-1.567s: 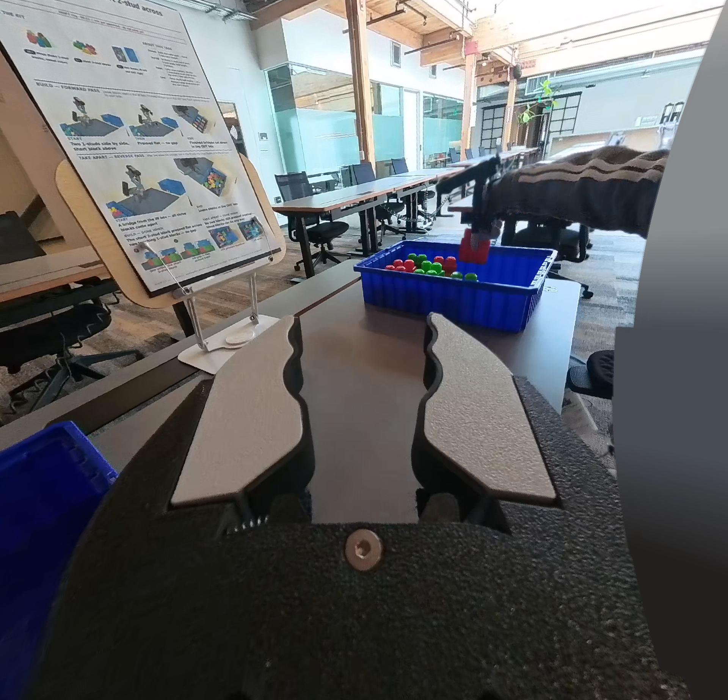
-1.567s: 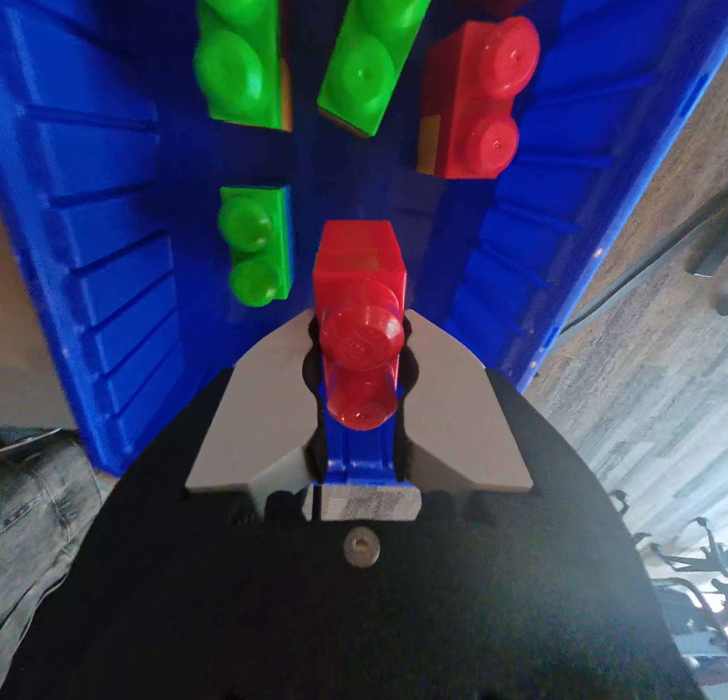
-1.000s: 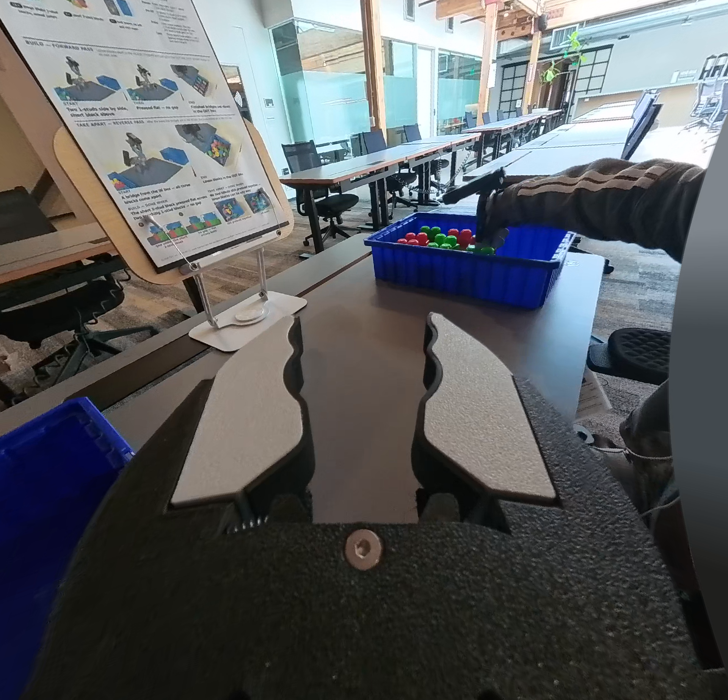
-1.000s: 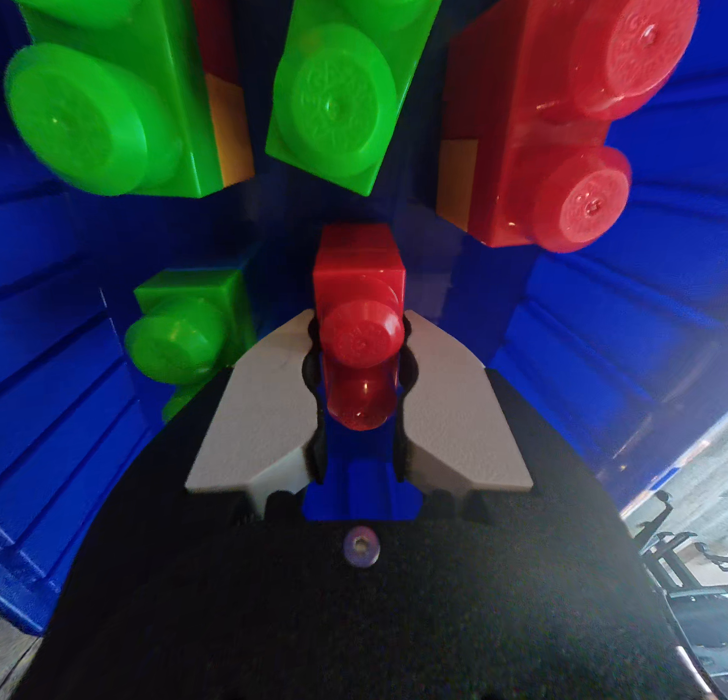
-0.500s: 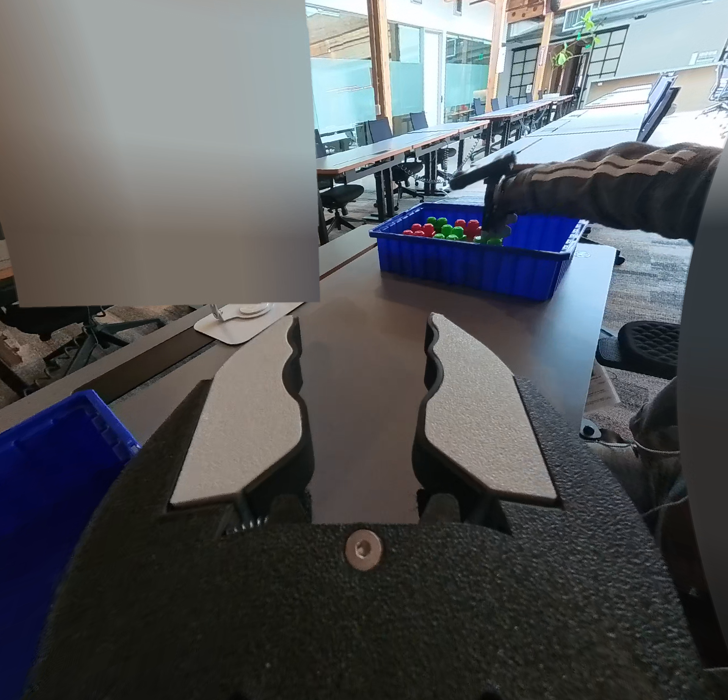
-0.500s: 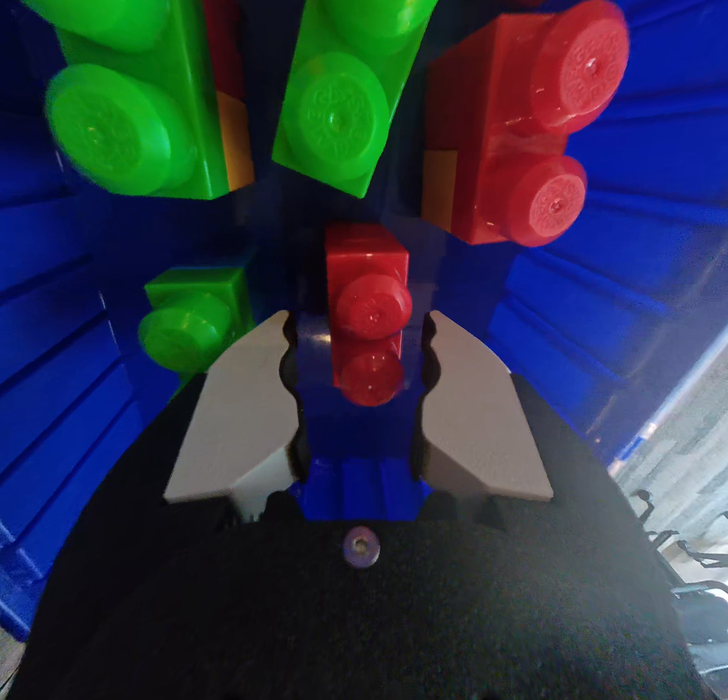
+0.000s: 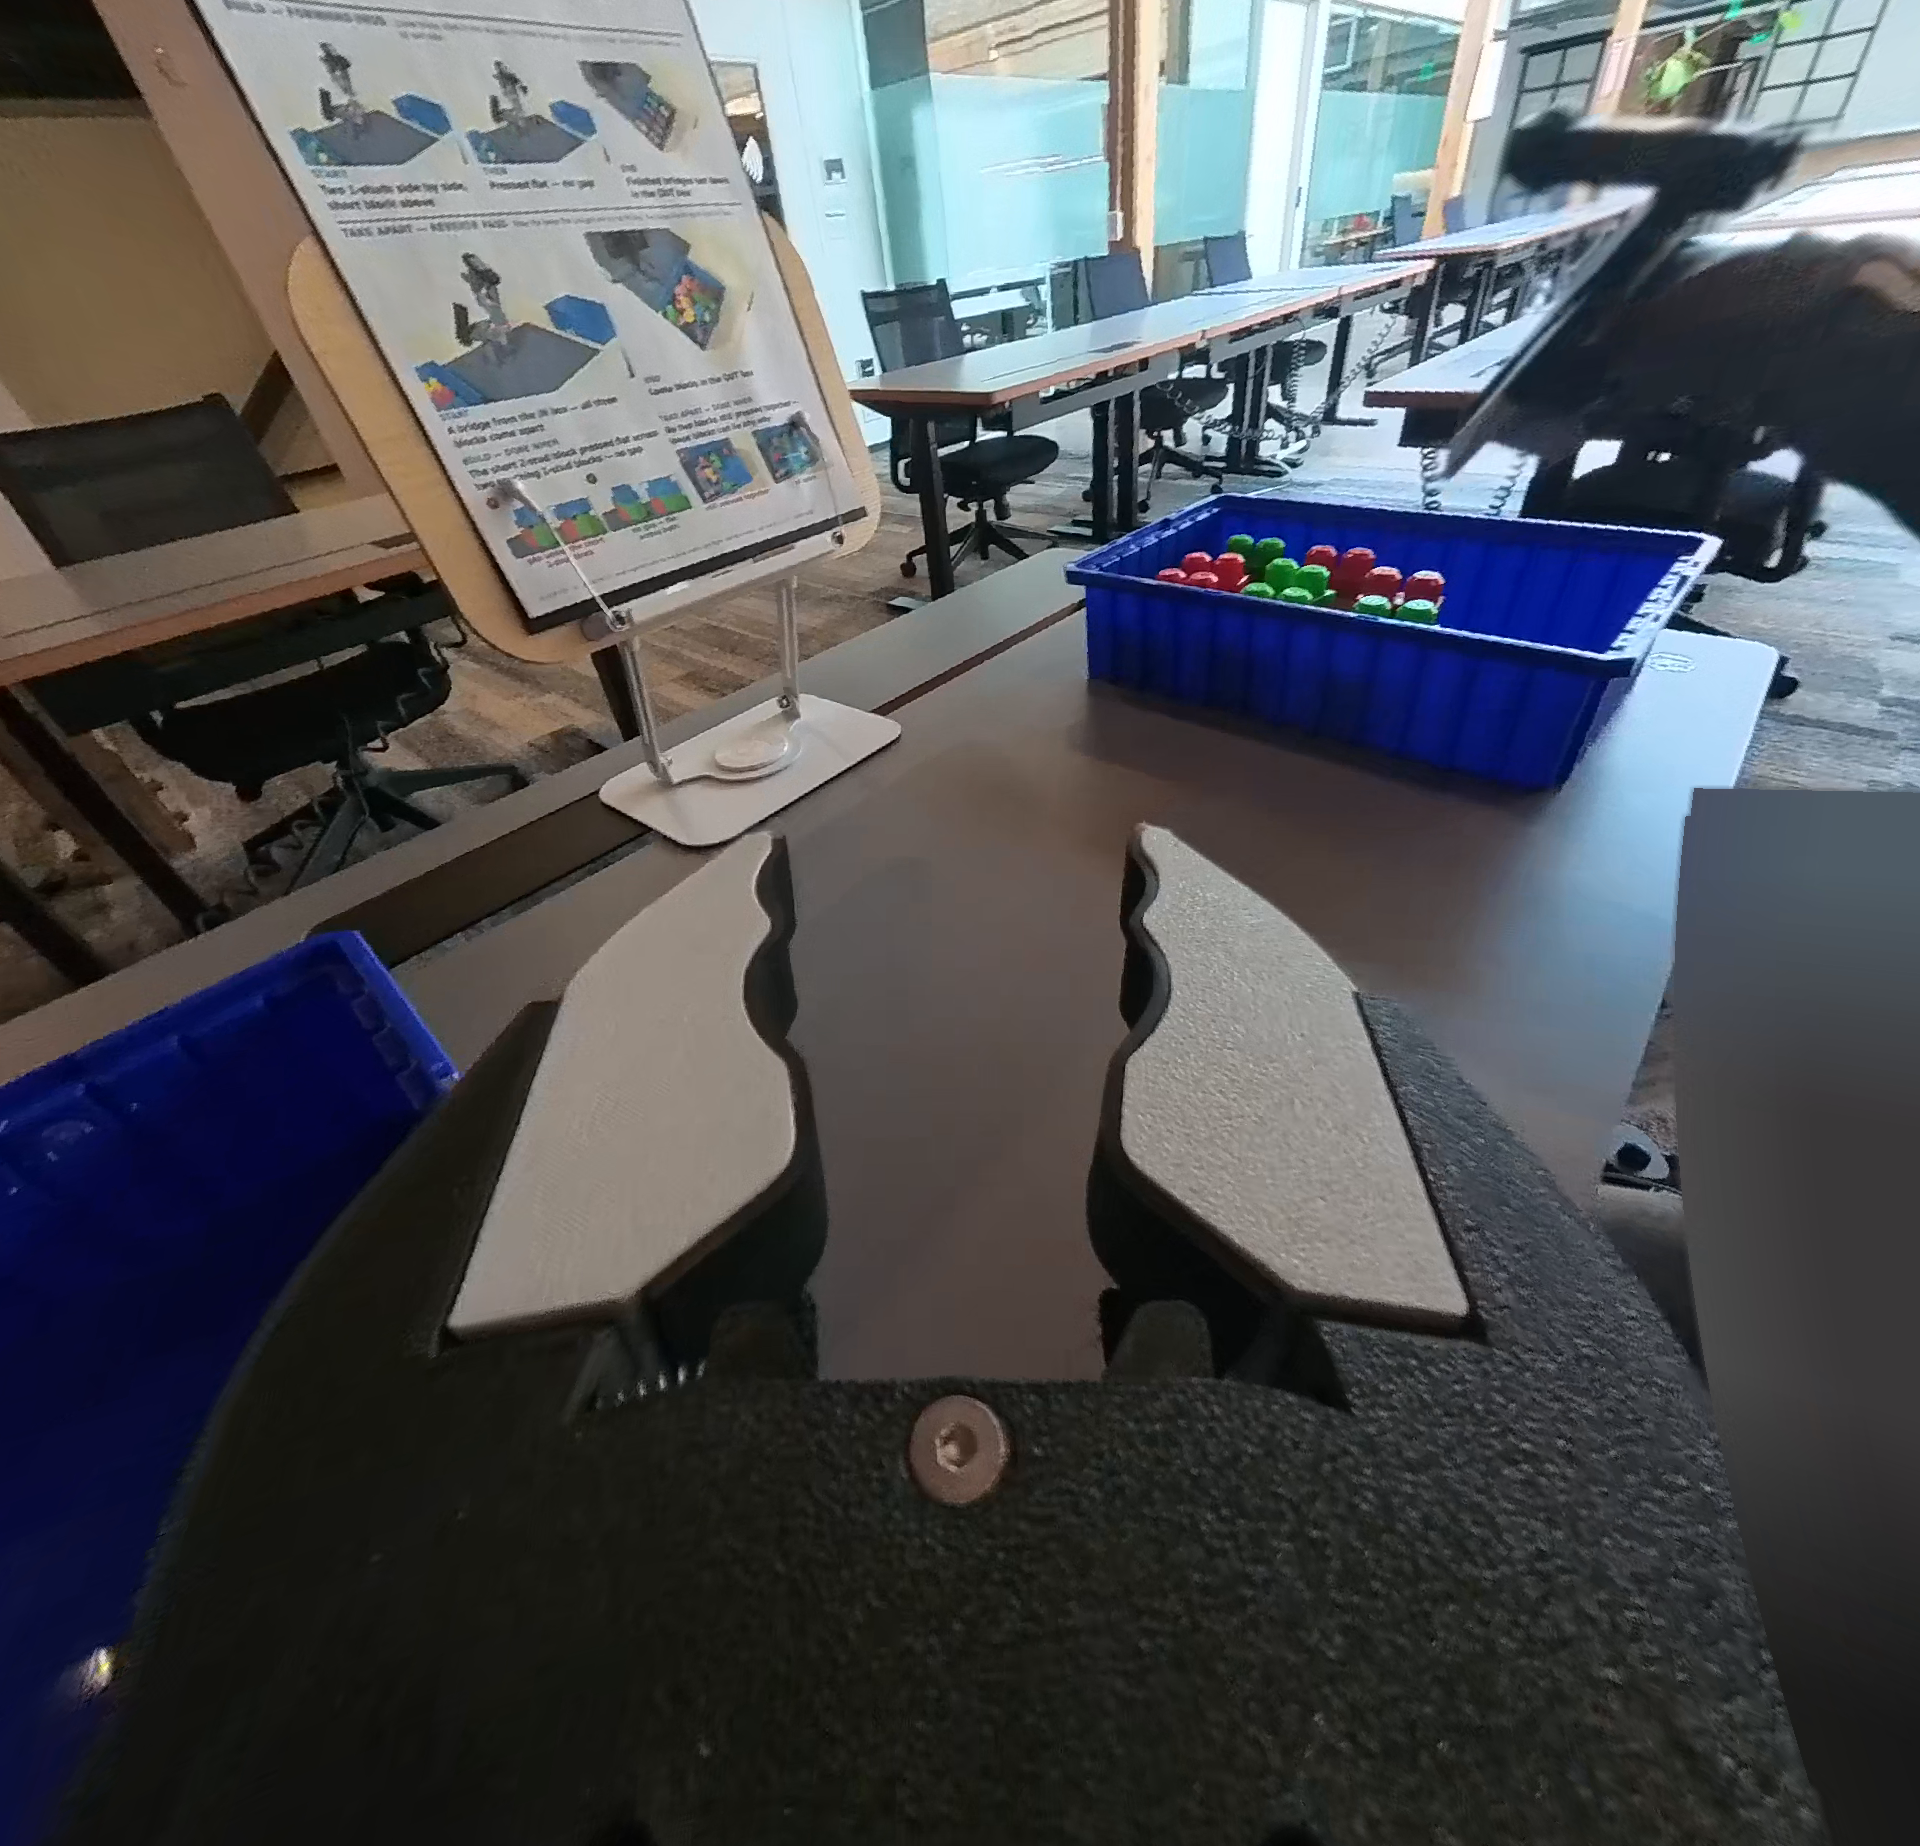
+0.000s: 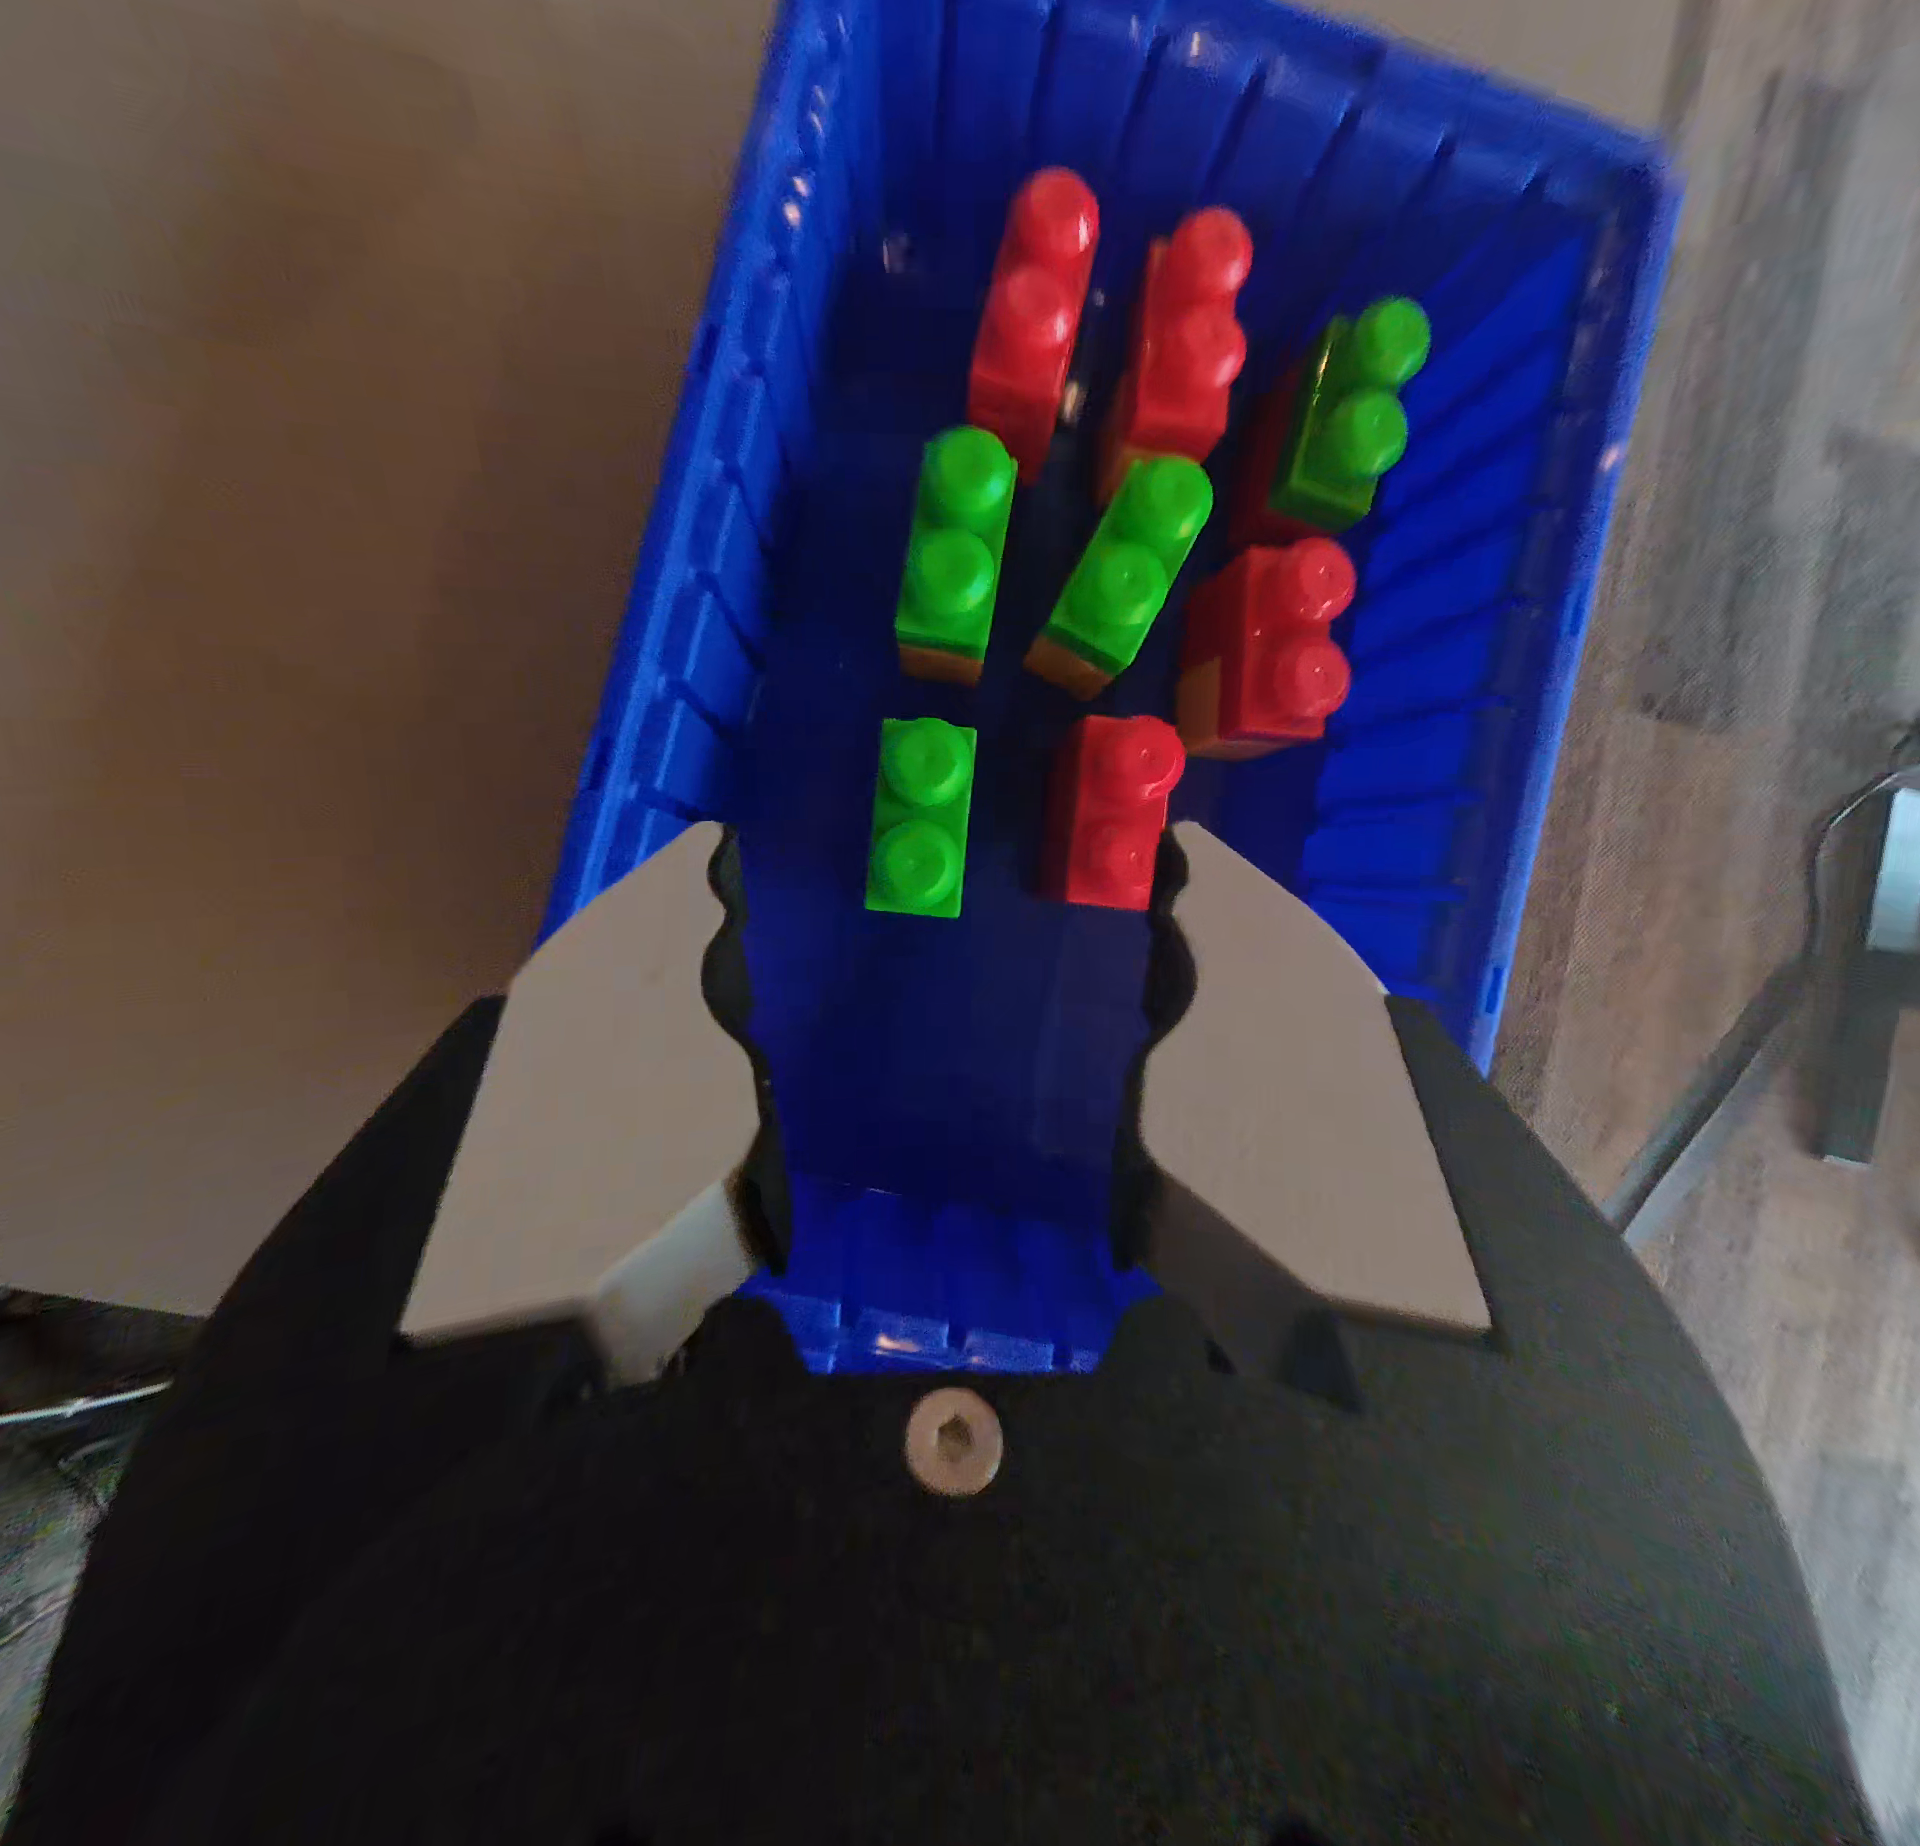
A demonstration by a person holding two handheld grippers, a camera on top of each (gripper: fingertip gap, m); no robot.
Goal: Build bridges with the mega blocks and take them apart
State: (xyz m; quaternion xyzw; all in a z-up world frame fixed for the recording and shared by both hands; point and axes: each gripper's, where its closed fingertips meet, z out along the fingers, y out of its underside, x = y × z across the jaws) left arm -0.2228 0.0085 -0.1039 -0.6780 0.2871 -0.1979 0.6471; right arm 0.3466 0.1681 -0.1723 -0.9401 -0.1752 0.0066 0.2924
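- The right gripper (image 8: pixel 945 840) hung with jaws spread and empty above the near end of the blue bin (image 8: pixel 665 591), red and green mega blocks (image 8: pixel 1122 570) standing clustered inside.
- The left gripper (image 7: pixel 954 851), likewise released, hovered over bare dark desk (image 7: pixel 1039 788).
- Only the left wrist view showed a second blue bin (image 7: pixel 156 1121) at the desk's left edge, an instruction sheet on a stand (image 7: pixel 540 269) and office tables beyond.

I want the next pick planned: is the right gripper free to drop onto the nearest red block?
Probably yes: the right gripper is open above the blue bin, and the red block stands uncovered just ahead.
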